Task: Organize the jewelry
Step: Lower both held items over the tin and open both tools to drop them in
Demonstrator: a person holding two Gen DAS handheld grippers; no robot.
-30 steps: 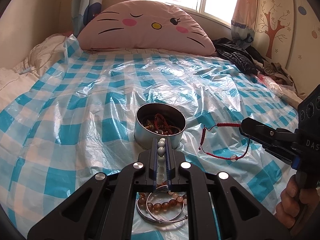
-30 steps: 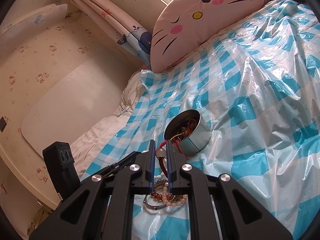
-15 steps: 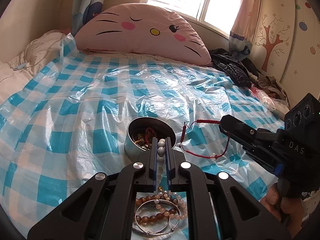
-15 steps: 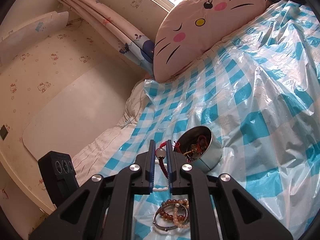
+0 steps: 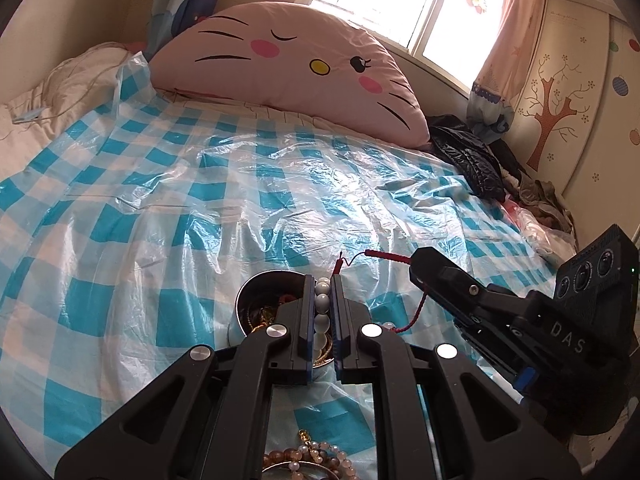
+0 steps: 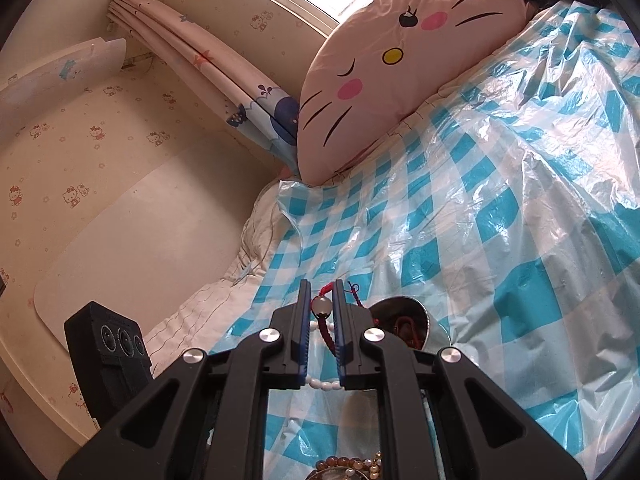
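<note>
My left gripper (image 5: 322, 284) is shut on a white bead bracelet (image 5: 322, 304), held just above a round metal tin (image 5: 250, 300) that has jewelry inside. The right gripper (image 6: 321, 286) is shut on a red cord bracelet (image 6: 325, 330) with a clear bead (image 6: 322, 306); in the left wrist view this cord (image 5: 384, 255) loops out from the right gripper (image 5: 418, 266) beside the tin. From the right wrist view the tin (image 6: 400, 314) lies just right of the fingers. Brown bead bracelets and a silver bangle (image 5: 308, 458) lie on the sheet below.
A blue-and-white checked plastic sheet (image 5: 200, 200) covers the bed. A pink cat-face pillow (image 5: 288, 80) leans at the head. Dark clothes (image 5: 472, 156) pile at the right edge, near a wardrobe. The bed's left side borders a wall.
Both grippers have risen and moved forward with their bracelets. The tin has slid lower in both views and is now partly behind the left fingers; the loose pile has dropped toward the bottom edge.
</note>
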